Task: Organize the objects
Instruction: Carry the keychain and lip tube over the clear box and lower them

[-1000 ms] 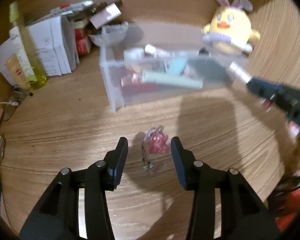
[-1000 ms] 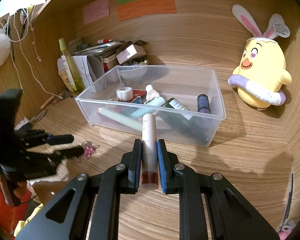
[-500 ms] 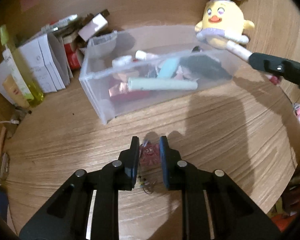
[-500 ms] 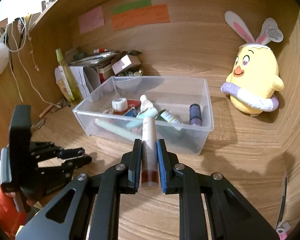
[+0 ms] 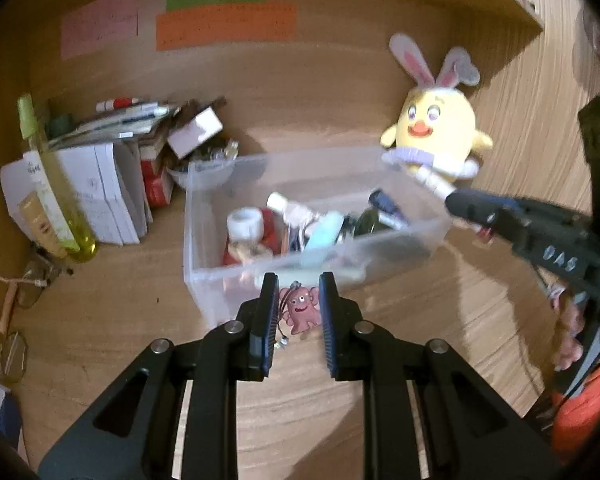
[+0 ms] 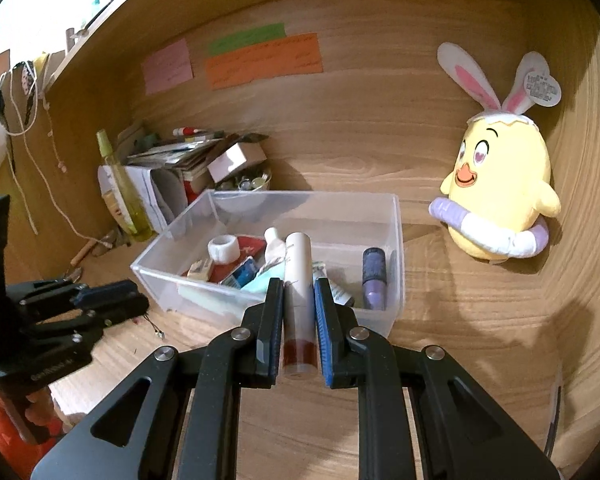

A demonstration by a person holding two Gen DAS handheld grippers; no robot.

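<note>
A clear plastic bin [image 5: 192, 216] [image 6: 396, 240] with several cosmetics in it stands in the middle of the wooden desk. My left gripper [image 5: 298, 292] is shut on a small pink monster charm [image 5: 300, 314]. It is lifted off the desk just in front of the bin's near wall, and its cord dangles below. My right gripper [image 6: 298, 288] is shut on a white tube with a dark red end [image 6: 298, 264], held above the bin's near edge. Each view shows the other gripper: the left gripper [image 6: 136, 300] beside the bin's left corner, the right gripper [image 5: 460, 204] at its right end.
A yellow plush chick with bunny ears [image 5: 436, 136] [image 6: 500, 184] sits right of the bin. A yellow-green bottle [image 5: 56, 200] and a stack of papers and boxes [image 5: 112, 184] fill the back left corner. Glasses [image 5: 12, 356] lie at the left edge. Sticky notes [image 6: 260, 60] hang on the back wall.
My left gripper closed on the charm and lifted it off the desk towards the bin. My right gripper rose a little with the tube still in it.
</note>
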